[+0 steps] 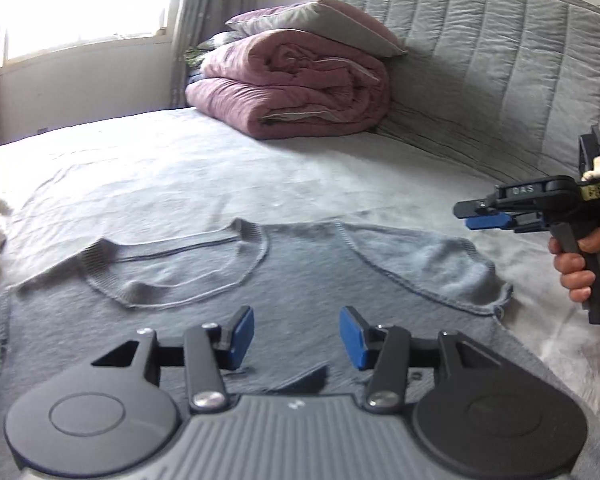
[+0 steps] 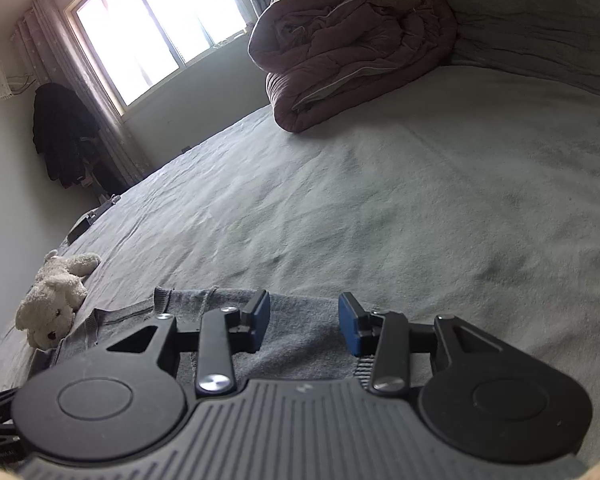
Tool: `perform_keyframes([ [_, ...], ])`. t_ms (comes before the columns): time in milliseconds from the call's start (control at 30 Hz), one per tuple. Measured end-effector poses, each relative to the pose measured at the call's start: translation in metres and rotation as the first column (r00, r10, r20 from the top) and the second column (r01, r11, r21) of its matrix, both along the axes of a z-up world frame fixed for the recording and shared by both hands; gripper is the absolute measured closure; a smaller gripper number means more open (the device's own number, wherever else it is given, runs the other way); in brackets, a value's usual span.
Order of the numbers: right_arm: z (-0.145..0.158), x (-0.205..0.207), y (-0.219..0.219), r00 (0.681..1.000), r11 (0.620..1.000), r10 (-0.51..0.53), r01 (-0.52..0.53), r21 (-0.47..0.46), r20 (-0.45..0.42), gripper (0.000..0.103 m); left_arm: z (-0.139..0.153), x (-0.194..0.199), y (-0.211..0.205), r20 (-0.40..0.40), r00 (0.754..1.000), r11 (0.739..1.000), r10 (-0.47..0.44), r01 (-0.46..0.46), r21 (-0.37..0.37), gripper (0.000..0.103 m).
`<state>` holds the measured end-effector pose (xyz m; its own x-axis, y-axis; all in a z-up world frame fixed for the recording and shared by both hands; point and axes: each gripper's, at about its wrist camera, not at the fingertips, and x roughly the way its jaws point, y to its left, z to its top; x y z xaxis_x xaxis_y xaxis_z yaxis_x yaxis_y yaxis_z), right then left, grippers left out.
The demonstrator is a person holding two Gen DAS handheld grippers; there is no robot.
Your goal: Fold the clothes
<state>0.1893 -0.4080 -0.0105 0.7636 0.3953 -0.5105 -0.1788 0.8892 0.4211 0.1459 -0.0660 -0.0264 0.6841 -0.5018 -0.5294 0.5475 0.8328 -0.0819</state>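
A grey knit sweater [image 1: 300, 280] lies flat on the bed, its ribbed collar [image 1: 172, 264] to the left and one shoulder edge [image 1: 476, 280] to the right. My left gripper [image 1: 297, 334] hovers open over the sweater's middle, nothing between its blue pads. The right gripper [image 1: 486, 216] appears at the right edge of the left wrist view, held by a hand [image 1: 576, 268] above the bed. In its own view the right gripper [image 2: 304, 322] stands open above the sweater's edge [image 2: 300, 340], with nothing held.
A folded pink quilt [image 1: 296, 92] with a pillow [image 1: 320, 24] on top sits at the bed's far end against the grey padded headboard [image 1: 500, 60]. A white plush toy [image 2: 56, 296] lies left of the sweater. Grey bed sheet [image 2: 380, 208] spreads beyond. A window [image 2: 160, 24] lights the room.
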Motion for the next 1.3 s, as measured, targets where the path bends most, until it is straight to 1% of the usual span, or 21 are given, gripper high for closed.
perform_keyframes([
  [67,0.01,-0.002,0.014,1.0,0.999,0.009,-0.009,-0.05,0.0,0.06,0.002,-0.002,0.018,0.007,1.0,1.0,0.029,-0.029,0.01,0.054],
  [133,0.024,-0.005,0.028,0.999,0.997,0.029,-0.028,-0.068,0.013,0.06,0.006,-0.003,0.036,0.003,0.998,0.998,0.059,-0.059,0.012,0.052],
  [200,0.039,-0.009,0.041,0.998,0.997,0.051,-0.049,-0.056,0.031,0.06,0.011,-0.004,0.054,-0.007,0.996,0.996,0.09,-0.09,0.009,0.052],
  [333,0.063,-0.015,0.078,0.993,0.993,0.103,-0.099,-0.065,0.06,0.053,0.024,-0.003,0.095,-0.013,0.988,0.988,0.151,-0.151,0.015,0.052],
  [467,0.075,-0.021,0.126,0.98,0.981,0.182,-0.175,-0.087,0.078,0.053,0.038,-0.001,0.138,-0.015,0.977,0.977,0.213,-0.212,0.023,0.052],
  [533,0.076,-0.022,0.149,0.974,0.975,0.215,-0.209,-0.075,0.076,0.053,0.044,-0.001,0.16,-0.017,0.97,0.97,0.244,-0.243,0.027,0.052],
  [633,0.074,-0.022,0.18,0.967,0.968,0.246,-0.242,-0.059,0.067,0.053,0.042,0.001,0.19,-0.029,0.954,0.955,0.297,-0.297,0.024,0.052],
  [733,0.072,-0.025,0.216,0.957,0.958,0.284,-0.282,-0.043,0.06,0.053,0.036,0.009,0.22,-0.057,0.928,0.93,0.367,-0.367,0.013,0.052],
  [767,0.07,-0.026,0.227,0.953,0.955,0.297,-0.295,-0.038,0.058,0.053,0.032,0.014,0.23,-0.084,0.918,0.921,0.389,-0.39,-0.001,0.053],
  [833,0.065,-0.027,0.249,0.945,0.946,0.323,-0.322,-0.026,0.054,0.053,0.023,0.025,0.248,-0.148,0.892,0.899,0.428,-0.437,-0.033,0.054],
  [900,0.056,-0.028,0.271,0.936,0.937,0.349,-0.349,-0.012,0.048,0.053,0.014,0.033,0.262,-0.233,0.863,0.876,0.449,-0.476,-0.075,0.055],
  [967,0.046,-0.028,0.292,0.926,0.927,0.375,-0.375,0.006,0.039,0.053,0.002,0.041,0.276,-0.333,0.829,0.85,0.45,-0.512,-0.124,0.057],
  [1033,0.034,-0.027,0.309,0.917,0.917,0.397,-0.398,0.025,0.032,0.053,-0.006,0.047,0.283,-0.392,0.808,0.831,0.44,-0.532,-0.164,0.059],
  [1133,0.016,-0.028,0.335,0.906,0.905,0.424,-0.424,0.04,0.022,0.053,-0.015,0.058,0.289,-0.426,0.802,0.811,0.419,-0.542,-0.222,0.059],
  [1200,0.003,-0.027,0.345,0.906,0.905,0.423,-0.423,0.045,0.025,0.053,-0.02,0.069,0.289,-0.4,0.824,0.816,0.401,-0.52,-0.253,0.059],
  [1267,-0.01,-0.028,0.35,0.909,0.907,0.416,-0.418,0.052,0.036,0.053,-0.027,0.082,0.29,-0.37,0.853,0.822,0.369,-0.485,-0.298,0.059],
  [1300,-0.015,-0.027,0.353,0.908,0.907,0.418,-0.419,0.039,0.028,0.053,-0.031,0.087,0.29,-0.351,0.865,0.824,0.359,-0.47,-0.316,0.059],
])
